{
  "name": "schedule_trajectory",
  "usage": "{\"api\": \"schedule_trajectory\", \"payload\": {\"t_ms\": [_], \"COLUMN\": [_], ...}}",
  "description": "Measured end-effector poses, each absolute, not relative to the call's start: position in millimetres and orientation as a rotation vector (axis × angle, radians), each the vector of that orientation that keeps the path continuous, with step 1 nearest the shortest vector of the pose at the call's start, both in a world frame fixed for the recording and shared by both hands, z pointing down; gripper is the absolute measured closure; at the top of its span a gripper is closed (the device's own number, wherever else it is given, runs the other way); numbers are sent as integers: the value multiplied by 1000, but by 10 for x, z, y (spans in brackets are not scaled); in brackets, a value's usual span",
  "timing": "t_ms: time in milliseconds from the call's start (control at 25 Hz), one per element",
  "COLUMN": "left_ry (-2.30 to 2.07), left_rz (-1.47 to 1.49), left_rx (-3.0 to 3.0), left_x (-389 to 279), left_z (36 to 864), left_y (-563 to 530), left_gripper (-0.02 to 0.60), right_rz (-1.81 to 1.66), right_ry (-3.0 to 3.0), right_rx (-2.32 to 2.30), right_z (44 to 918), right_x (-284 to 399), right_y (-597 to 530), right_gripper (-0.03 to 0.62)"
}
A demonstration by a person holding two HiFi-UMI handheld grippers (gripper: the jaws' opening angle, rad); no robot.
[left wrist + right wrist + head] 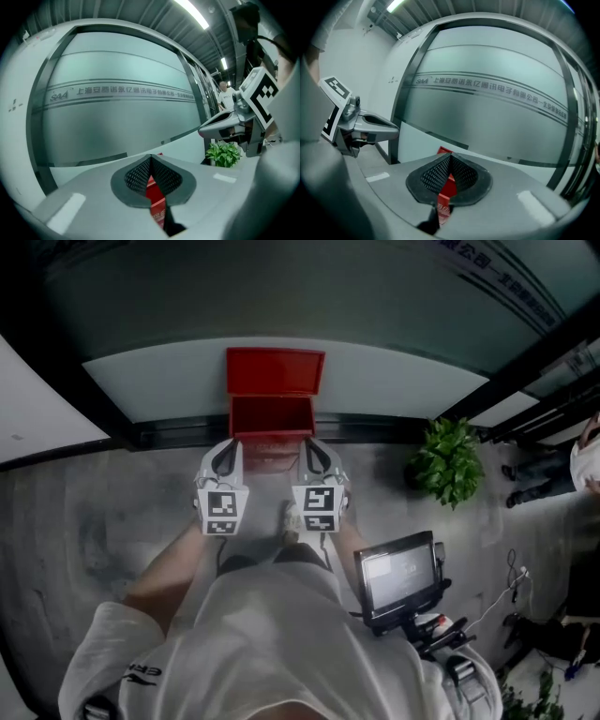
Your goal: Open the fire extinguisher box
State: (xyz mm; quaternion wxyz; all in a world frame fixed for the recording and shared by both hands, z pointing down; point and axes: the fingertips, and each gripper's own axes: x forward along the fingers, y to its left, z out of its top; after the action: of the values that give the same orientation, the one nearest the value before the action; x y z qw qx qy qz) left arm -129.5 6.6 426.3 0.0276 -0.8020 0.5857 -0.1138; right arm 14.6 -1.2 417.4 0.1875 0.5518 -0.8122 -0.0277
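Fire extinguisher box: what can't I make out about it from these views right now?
- Head view: the inside of the fire extinguisher box is too dim and small to tell contents; left gripper and right gripper partly hide its front.
- Left gripper view: shut fingers leave only a red sliver of it; its print is cut off.
- Right gripper view: same, behind those fingers.

I see the red fire extinguisher box [273, 415] on the floor at the far middle, against the frosted glass wall [281, 306]. Its lid [275, 370] stands up and the inside is open to me. My left gripper [231, 444] and right gripper [312, 443] sit side by side at its near edge, tips pointing at it. A potted plant [448, 461] stands to the right, and a small screen [397, 576] sits near right.
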Motion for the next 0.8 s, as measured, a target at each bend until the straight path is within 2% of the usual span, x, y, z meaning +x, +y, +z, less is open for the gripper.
{"api": "schedule_trajectory", "payload": {"t_ms": [240, 800], "left_ry": [1816, 1885], "left_rz": [-302, -229], "left_rx": [-2499, -2453], "left_x": [-1165, -824], "left_z": [4106, 3821], "left_y": [486, 1061], "left_gripper": [580, 580], "right_rz": [97, 108], "right_ry": [-2330, -2492], "right_rx": [1587, 1541], "right_z": [4117, 3849], "right_x": [307, 661], "right_y": [430, 986], "right_gripper": [582, 582]}}
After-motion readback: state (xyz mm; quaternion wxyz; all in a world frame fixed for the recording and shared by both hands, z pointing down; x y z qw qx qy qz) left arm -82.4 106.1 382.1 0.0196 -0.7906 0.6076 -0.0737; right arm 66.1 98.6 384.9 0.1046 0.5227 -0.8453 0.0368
